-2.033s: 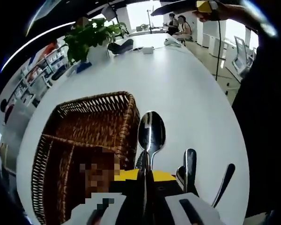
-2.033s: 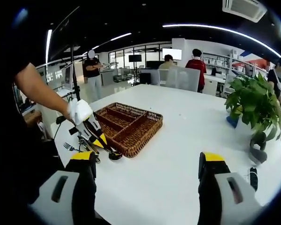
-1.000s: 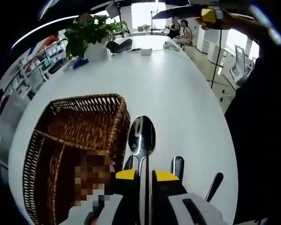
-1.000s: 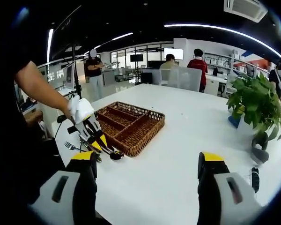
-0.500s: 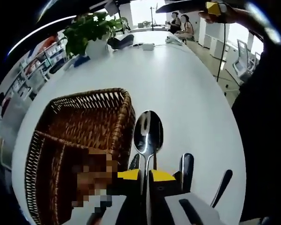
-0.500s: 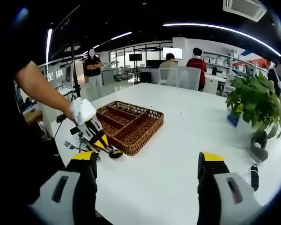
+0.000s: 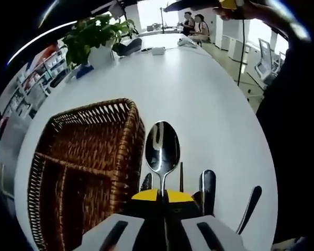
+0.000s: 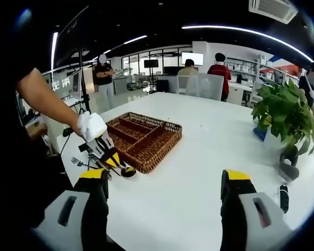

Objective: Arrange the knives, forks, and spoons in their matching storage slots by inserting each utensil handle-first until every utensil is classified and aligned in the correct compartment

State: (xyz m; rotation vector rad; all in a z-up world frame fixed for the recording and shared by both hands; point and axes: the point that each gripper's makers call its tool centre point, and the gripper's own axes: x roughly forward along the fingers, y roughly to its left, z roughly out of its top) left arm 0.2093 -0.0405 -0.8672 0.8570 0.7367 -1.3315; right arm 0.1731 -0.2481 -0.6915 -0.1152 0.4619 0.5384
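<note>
My left gripper [image 7: 161, 195] is shut on a shiny spoon [image 7: 161, 148], bowl pointing forward, just right of the brown wicker basket [image 7: 97, 109] with its long compartments. More utensil ends [image 7: 206, 185] lie on the white table [image 7: 199, 89] beside the jaws. In the right gripper view, a gloved hand holds the left gripper [image 8: 113, 160] low at the near corner of the basket [image 8: 158, 148], with a fork [image 8: 77, 163] lying beside it. My right gripper [image 8: 165, 183] hovers open over the table, holding nothing.
A potted plant [image 8: 285, 115] stands at the right of the table [image 8: 199, 172]; it also appears at the far end as the plant [image 7: 94, 36]. Small dark objects [image 8: 283, 197] lie near it. People stand and sit in the office behind.
The left gripper stays shut on the spoon, shifting only slightly beside the basket's corner. The right gripper has stayed still and open.
</note>
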